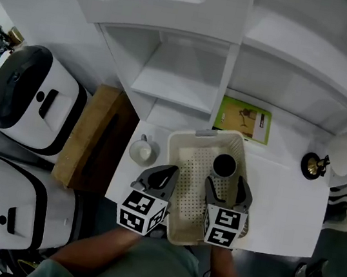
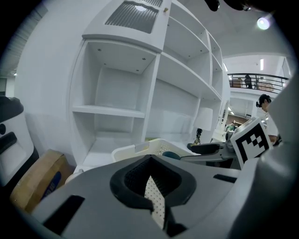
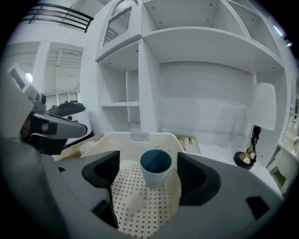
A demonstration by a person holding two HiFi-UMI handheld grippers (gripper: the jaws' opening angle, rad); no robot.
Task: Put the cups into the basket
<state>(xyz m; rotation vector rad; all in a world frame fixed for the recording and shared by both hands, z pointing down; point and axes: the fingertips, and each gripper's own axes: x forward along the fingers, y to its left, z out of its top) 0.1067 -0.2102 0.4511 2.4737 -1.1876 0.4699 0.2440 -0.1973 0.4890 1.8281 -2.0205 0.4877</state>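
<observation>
**While one cup stands in the basket, a second waits beside it**

Where the white worktop meets the shelf unit, a cream perforated basket lies with its long side running away from the person. A blue cup stands upright and mouth-up on the basket floor, towards the far right corner. A white cup stands on the worktop just beside the basket's left wall, outside it.

The right claw hangs over the near right part of the basket. Its jaws are spread wide. In the right gripper view the blue cup shows in the gap between them, beyond the tips, touched by neither jaw.

The left claw hangs over the basket's left rim, near the white cup. In the left gripper view the left claw has its jaws drawn together at the tips with nothing gripped. Only a sliver of the perforated basket shows through the hollow behind them.

A green card lies beyond the basket. A small brass-based lamp stands at the right, well apart from it. A cardboard box stands left of the worktop.
</observation>
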